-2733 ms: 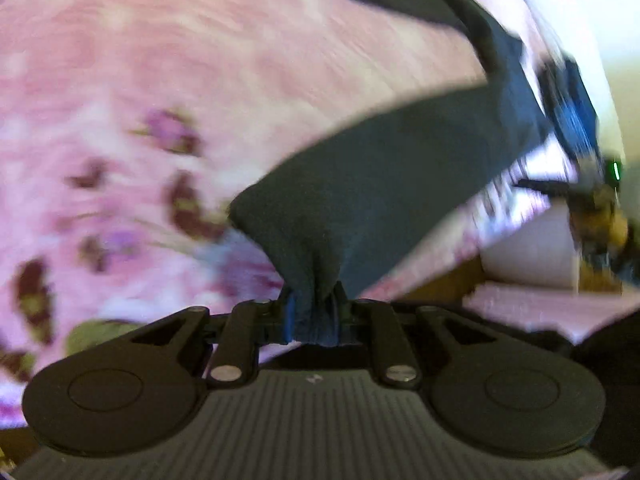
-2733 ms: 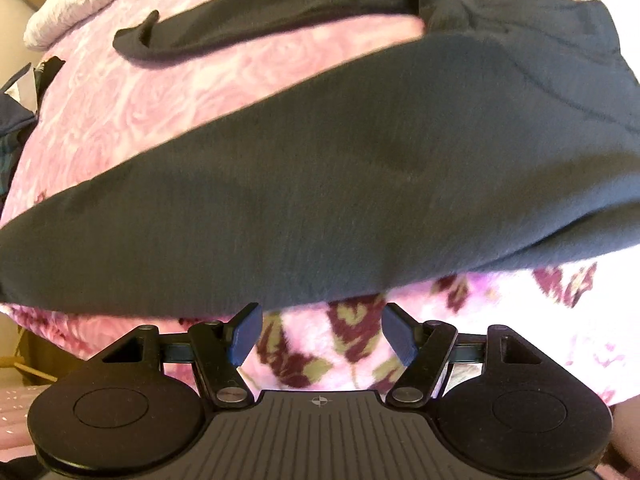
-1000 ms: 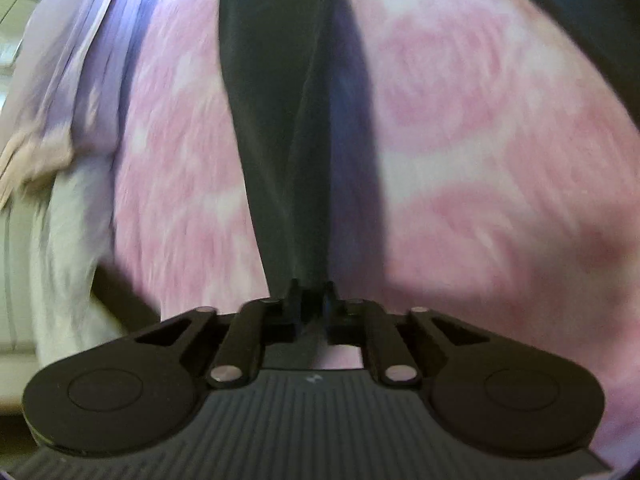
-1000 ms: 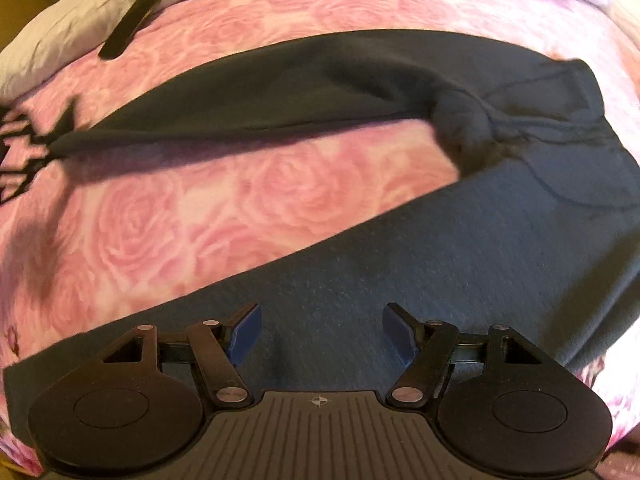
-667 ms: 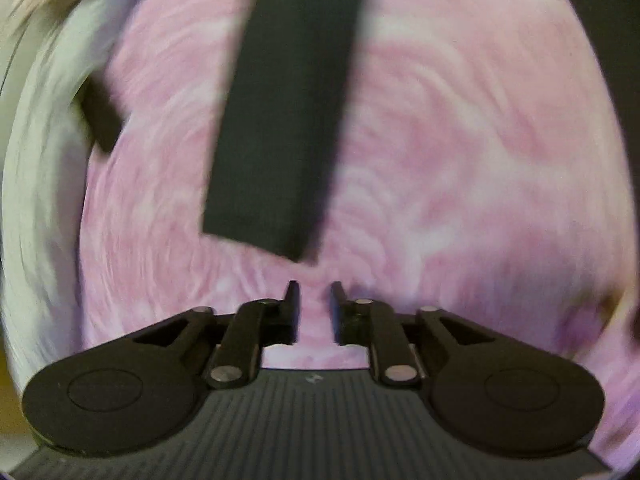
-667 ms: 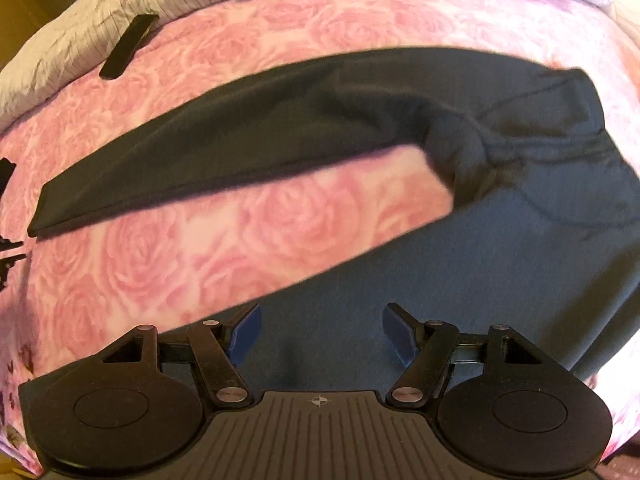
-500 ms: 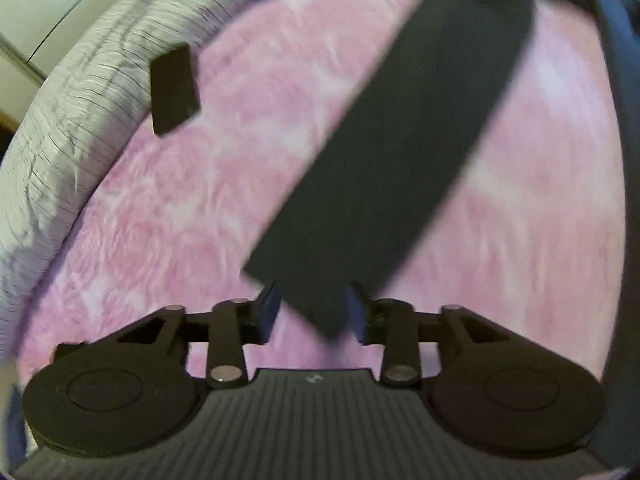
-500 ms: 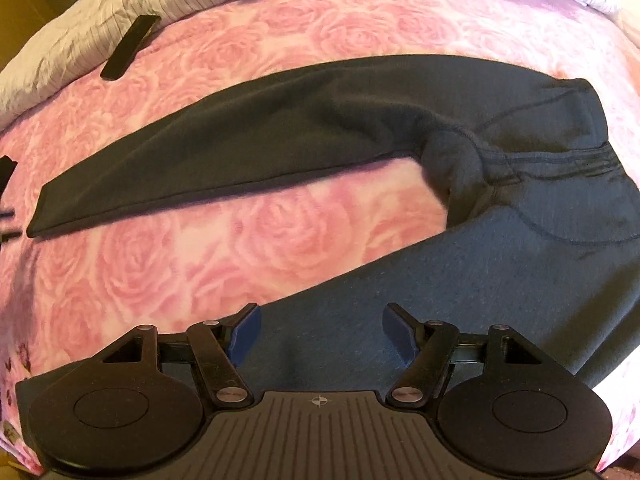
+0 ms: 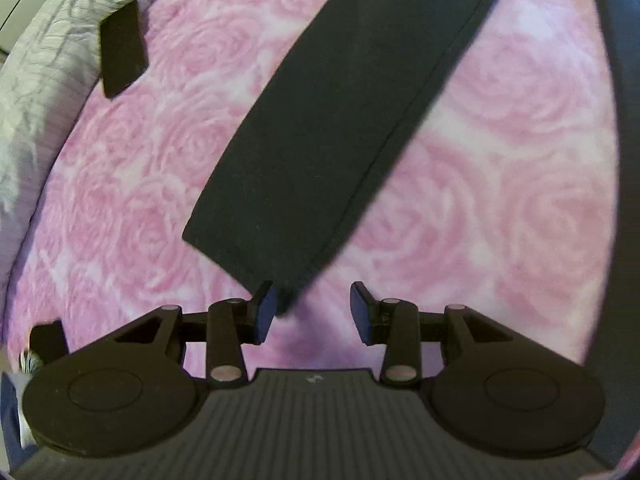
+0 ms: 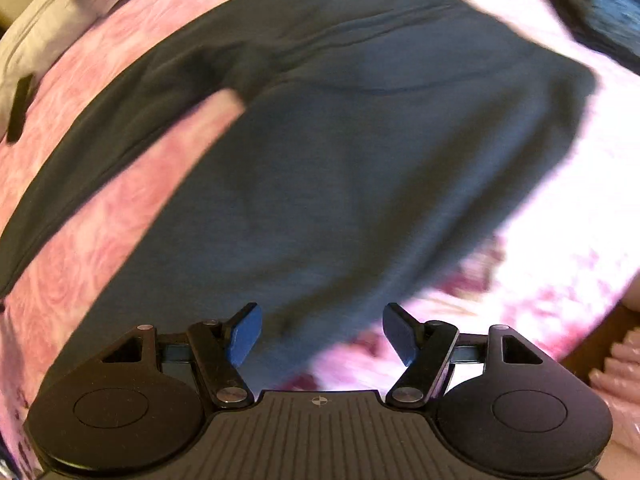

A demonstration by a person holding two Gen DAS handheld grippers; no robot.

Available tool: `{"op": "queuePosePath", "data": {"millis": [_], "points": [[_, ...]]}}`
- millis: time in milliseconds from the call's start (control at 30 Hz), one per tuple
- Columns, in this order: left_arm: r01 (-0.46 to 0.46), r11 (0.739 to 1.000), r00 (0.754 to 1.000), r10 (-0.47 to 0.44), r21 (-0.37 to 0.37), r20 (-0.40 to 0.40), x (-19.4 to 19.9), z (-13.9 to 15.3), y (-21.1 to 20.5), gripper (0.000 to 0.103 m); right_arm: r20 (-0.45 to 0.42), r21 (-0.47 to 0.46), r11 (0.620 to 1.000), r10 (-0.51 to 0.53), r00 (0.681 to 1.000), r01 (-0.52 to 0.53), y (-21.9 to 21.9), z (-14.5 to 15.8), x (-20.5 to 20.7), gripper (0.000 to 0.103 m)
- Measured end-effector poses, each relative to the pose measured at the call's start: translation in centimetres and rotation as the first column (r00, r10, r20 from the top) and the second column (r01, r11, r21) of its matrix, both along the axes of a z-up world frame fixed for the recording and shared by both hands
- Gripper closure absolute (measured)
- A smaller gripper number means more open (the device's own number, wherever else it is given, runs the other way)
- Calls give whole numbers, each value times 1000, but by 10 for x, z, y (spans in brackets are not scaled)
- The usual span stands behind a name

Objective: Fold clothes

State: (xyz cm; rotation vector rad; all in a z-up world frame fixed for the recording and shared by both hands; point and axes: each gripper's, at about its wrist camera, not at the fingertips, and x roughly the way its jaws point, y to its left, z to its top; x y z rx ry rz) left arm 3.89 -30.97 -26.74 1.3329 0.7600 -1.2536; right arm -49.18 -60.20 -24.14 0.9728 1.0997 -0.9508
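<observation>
A pair of dark trousers (image 10: 340, 152) lies spread flat on a bed covered with a pink rose-patterned blanket (image 9: 500, 184). In the left wrist view one trouser leg (image 9: 344, 120) runs from the far right down toward the near middle, its hemmed end lying flat just in front of the left gripper (image 9: 312, 312). That gripper's fingers (image 9: 262, 312) stand apart with a clear gap between them; the corner of the hem sits right by the left pad, and whether they touch cannot be told. Nothing is held.

In the right wrist view, which is blurred, the wide upper part of the trousers fills the middle. The right gripper (image 10: 322, 334) is above the near edge of the cloth, its blue-padded fingers (image 10: 242, 334) spread wide and holding nothing.

A small flat dark object (image 9: 120, 48) lies at the far left of the blanket, beside a grey striped cover (image 9: 44, 60).
</observation>
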Motion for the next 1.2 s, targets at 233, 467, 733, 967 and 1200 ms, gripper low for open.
{"op": "queuePosePath", "data": {"millis": [233,467,733,967,1200], "points": [[-116,992,992,113,-54,-56,-35,53,2,64,43,-67,996,-48,998,51,3,49,-46,33],[-212,971,977,207,-107,-58,-91,106,14,58,49,-109,986,128,991,-122,-7,82,-58,33],[-301,945,953,295,-130,-64,-155,137,38,55,-27,-146,918,367,930,-367,0,98,-61,32],[-304,948,952,300,-93,-50,-201,134,56,51,-58,-130,896,421,905,-425,-1,88,-83,32],[-321,945,946,318,-60,-61,-221,130,66,50,-62,-112,886,445,893,-449,-6,87,-90,32]]}}
